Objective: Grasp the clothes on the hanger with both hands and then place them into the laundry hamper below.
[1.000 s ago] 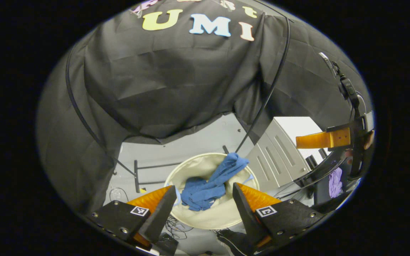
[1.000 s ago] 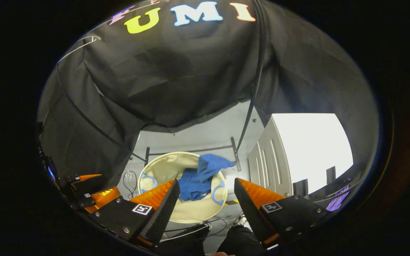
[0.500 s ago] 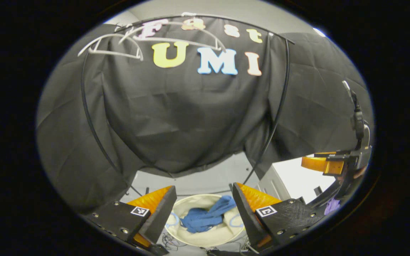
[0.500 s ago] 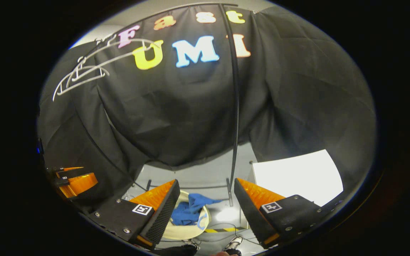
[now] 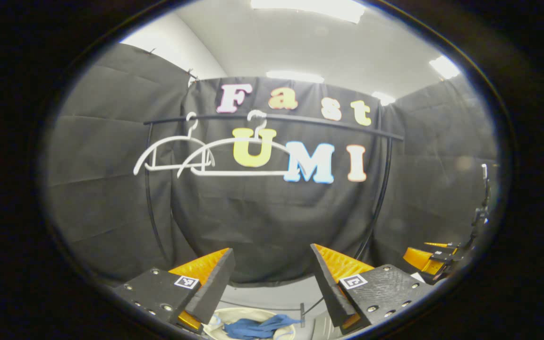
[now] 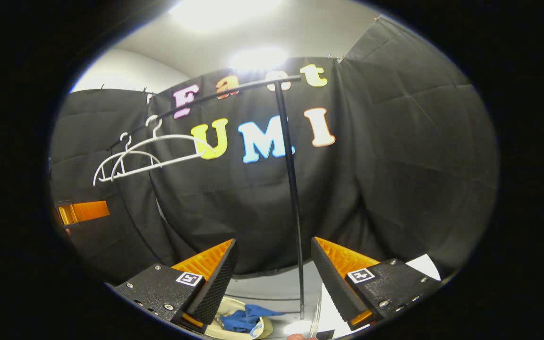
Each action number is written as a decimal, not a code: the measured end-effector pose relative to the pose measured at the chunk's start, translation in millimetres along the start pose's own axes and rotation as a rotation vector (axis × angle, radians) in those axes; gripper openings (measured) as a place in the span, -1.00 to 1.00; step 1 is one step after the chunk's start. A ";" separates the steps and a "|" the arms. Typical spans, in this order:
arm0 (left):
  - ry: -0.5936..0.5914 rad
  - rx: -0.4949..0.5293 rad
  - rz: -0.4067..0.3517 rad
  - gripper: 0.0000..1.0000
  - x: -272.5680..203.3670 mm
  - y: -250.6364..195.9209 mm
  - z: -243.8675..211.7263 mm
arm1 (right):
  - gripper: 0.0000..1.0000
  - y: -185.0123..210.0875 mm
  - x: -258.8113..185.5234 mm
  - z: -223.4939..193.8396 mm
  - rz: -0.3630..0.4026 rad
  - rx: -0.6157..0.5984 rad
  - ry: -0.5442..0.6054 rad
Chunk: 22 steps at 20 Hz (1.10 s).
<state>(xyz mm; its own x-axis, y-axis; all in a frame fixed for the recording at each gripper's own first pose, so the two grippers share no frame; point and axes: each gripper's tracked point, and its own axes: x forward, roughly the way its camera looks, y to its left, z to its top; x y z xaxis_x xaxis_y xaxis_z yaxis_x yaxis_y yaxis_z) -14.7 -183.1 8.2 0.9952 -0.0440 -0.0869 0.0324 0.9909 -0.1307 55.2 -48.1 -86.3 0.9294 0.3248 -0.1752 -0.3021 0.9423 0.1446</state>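
- Left gripper (image 5: 272, 278): jaws wide apart, nothing held.
- Right gripper (image 6: 274, 278): jaws wide apart, nothing held.
- Crumpled blue cloth garment (image 5: 255, 327) lying inside round cream fabric hamper (image 5: 215, 322), low in both views.
- White plastic hangers (image 5: 215, 158) bare on black metal rail (image 5: 300, 120).
- Placing step judged complete; no further grasp called for.

Clothes (image 5: 253, 327) in hamper (image 5: 215, 324) below hangers (image 5: 215, 158)

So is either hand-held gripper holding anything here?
No. The left hand-held gripper and right hand-held gripper are open and hold nothing; the blue clothes lie in the hamper.
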 end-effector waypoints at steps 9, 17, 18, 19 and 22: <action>-0.134 0.086 0.007 0.76 -53.4 -20.0 44.6 | 0.80 -14.7 -41.1 82.6 -0.095 -0.046 -0.223; -0.206 0.050 0.110 0.76 -64.8 48.8 69.5 | 0.79 7.6 -51.5 85.9 -0.116 -0.031 -0.205; -0.208 0.041 0.115 0.76 -64.0 58.4 68.6 | 0.79 10.4 -51.5 87.3 -0.122 -0.032 -0.206; -0.212 0.036 0.122 0.76 -63.4 68.3 69.6 | 0.79 13.5 -51.3 88.8 -0.126 -0.037 -0.209; -0.240 0.061 0.150 0.76 -57.2 97.2 76.6 | 0.79 19.6 -54.2 96.0 -0.140 -0.063 -0.220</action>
